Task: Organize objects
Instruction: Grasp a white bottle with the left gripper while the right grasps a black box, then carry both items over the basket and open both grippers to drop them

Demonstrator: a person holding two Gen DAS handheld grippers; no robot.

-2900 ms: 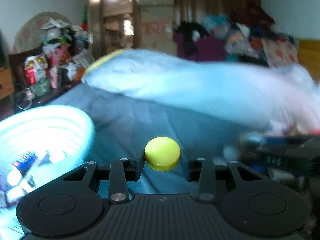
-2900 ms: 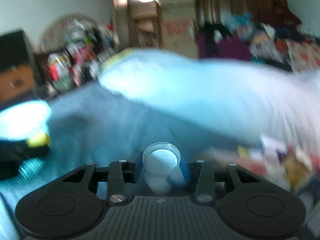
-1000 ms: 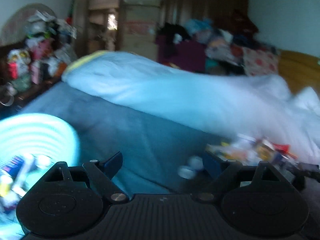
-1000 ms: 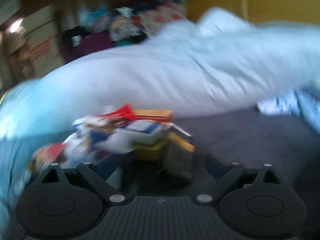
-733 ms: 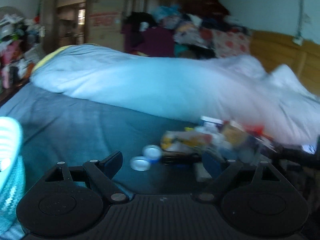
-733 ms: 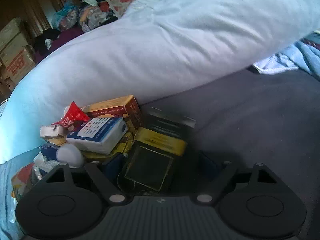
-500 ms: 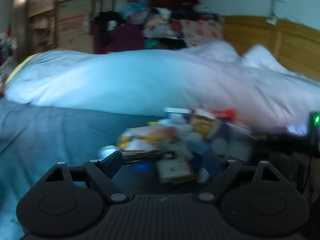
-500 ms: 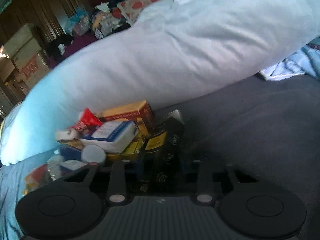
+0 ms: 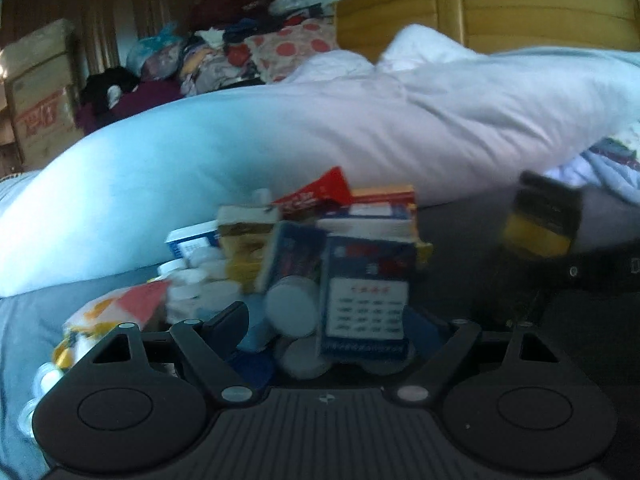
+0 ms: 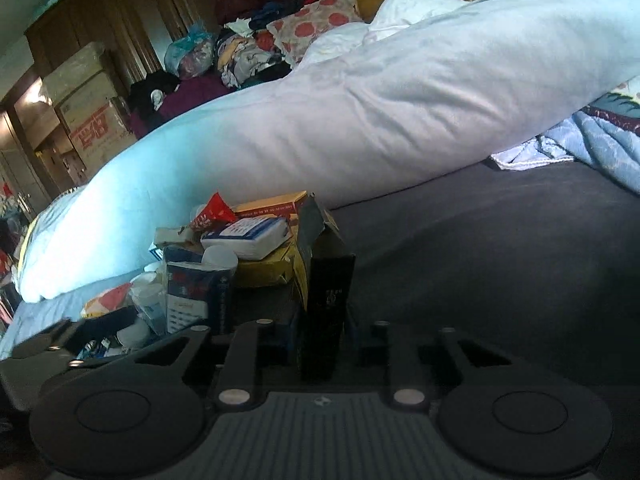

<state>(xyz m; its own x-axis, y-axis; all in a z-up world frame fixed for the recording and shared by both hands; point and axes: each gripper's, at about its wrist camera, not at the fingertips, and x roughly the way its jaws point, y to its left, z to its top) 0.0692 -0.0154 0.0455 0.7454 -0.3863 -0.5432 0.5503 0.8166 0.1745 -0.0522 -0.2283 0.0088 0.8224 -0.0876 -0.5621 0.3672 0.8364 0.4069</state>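
Beside the heaped boxes (image 10: 256,240), the right gripper (image 10: 324,344) now clamps the black box (image 10: 326,300) it straddled earlier, while the left gripper (image 9: 326,328) gapes around a blue-and-white box (image 9: 366,296).

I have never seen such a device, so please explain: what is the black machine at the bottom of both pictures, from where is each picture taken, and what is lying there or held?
Each black shape is a hand-held gripper carried by a person, with a camera looking forward along its two fingers. One picture is from the left gripper, whose jaws are spread wide before a pile of boxes and bottles on a dark bed sheet. Nearest it stands a blue and white box. The other picture is from the right gripper, whose jaws are closed on a black box. A pale duvet lies behind.
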